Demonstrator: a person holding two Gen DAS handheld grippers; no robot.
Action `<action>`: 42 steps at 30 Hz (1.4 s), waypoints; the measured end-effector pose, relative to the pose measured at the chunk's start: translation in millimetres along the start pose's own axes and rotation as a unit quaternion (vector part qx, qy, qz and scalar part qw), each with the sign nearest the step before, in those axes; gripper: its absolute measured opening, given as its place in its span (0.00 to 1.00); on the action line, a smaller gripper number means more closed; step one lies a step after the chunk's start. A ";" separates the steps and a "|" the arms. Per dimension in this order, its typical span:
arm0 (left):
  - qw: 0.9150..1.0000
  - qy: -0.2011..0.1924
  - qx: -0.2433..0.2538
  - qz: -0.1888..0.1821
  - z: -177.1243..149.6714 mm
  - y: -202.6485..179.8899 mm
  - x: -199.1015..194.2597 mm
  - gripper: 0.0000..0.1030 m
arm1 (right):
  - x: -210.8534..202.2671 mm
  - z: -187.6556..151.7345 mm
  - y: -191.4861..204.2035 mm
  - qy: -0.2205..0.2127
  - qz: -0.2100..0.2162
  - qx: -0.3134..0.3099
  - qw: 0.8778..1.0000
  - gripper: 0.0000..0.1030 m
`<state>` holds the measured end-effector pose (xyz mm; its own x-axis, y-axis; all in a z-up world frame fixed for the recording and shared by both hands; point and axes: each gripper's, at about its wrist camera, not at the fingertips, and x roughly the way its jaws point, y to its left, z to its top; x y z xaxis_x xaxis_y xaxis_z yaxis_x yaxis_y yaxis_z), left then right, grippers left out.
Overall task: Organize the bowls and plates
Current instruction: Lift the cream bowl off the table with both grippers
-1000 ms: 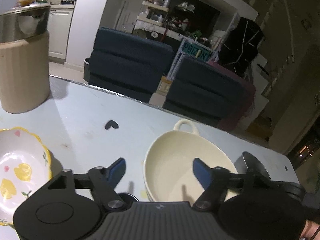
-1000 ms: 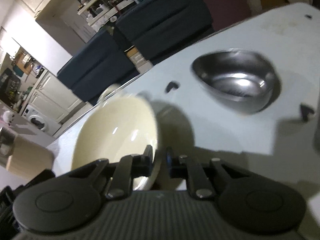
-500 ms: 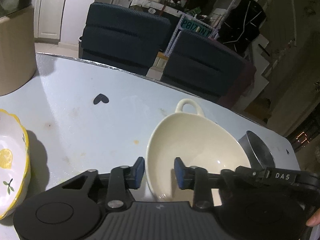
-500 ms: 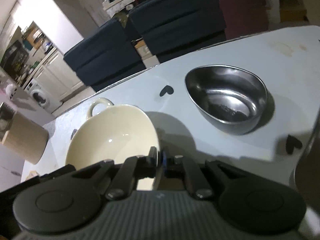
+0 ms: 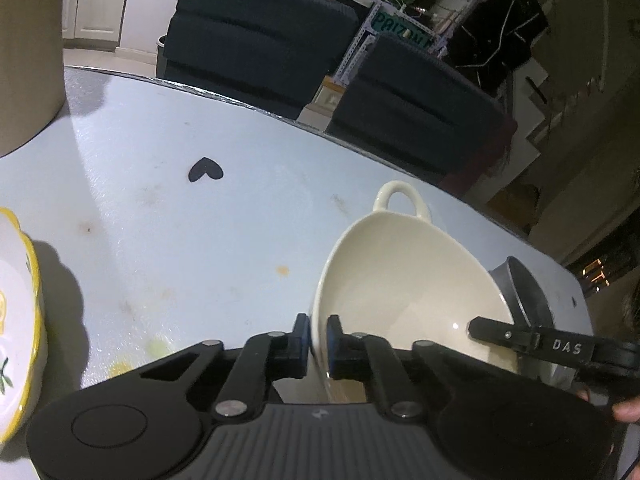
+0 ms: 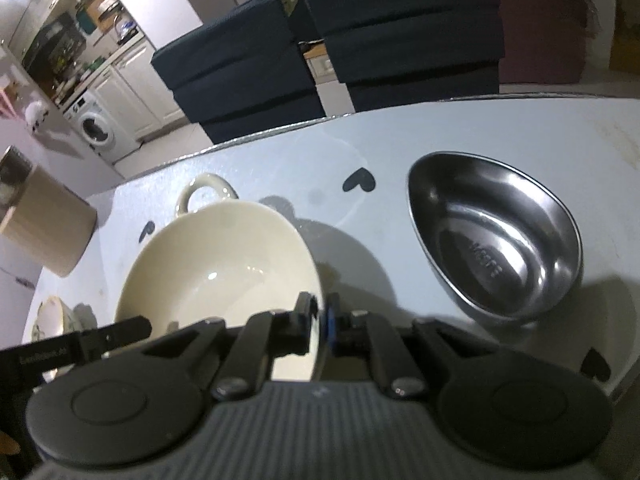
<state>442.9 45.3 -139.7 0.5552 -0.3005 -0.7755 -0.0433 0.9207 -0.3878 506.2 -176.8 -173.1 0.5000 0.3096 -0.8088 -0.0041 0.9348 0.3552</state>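
A cream bowl [image 5: 404,292] with a loop handle at its far side is held tilted over the pale table [image 5: 200,240]. My left gripper [image 5: 318,338] is shut on its near left rim. My right gripper [image 6: 319,322] is shut on the near right rim of the cream bowl [image 6: 216,272]. A steel bowl [image 6: 500,240] stands on the table to the right; only its edge [image 5: 524,292] shows behind the cream bowl in the left wrist view. A white bowl with yellow rim and lemon print [image 5: 16,320] sits at the far left.
A beige canister [image 5: 28,52] stands at the back left of the table and also shows in the right wrist view [image 6: 44,224]. Black heart stickers [image 5: 205,170] lie on the table top. Dark blue sofas [image 5: 256,40] stand beyond the far table edge.
My left gripper went from wide open to shut on the cream bowl's left rim. The right gripper kept its hold, and the bowl has risen and tilted.
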 end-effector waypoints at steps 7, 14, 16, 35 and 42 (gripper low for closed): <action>1.000 0.016 0.002 -0.015 4.0 4.2 1.5 0.08 | 6.2 6.8 0.6 0.022 0.002 0.001 1.000 0.11; 0.999 0.022 0.010 -0.023 8.5 5.1 6.8 0.07 | 8.7 4.7 -0.2 0.017 0.005 -0.005 1.000 0.12; 0.999 0.023 0.017 -0.019 9.3 3.1 7.6 0.07 | 9.4 3.6 0.6 0.015 0.003 -0.007 1.000 0.12; 0.998 0.041 0.045 0.018 13.0 -11.1 13.2 0.12 | 7.1 2.6 -0.7 0.016 0.005 -0.006 1.000 0.12; 0.998 0.039 0.053 0.016 12.4 -11.8 14.1 0.10 | 7.9 4.4 0.6 0.021 0.004 -0.010 1.000 0.13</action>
<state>461.4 33.3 -139.9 0.4885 -0.2850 -0.8247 0.0303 0.9501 -0.3104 514.0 -174.6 -177.2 0.4628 0.3235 -0.8254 -0.0255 0.9355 0.3524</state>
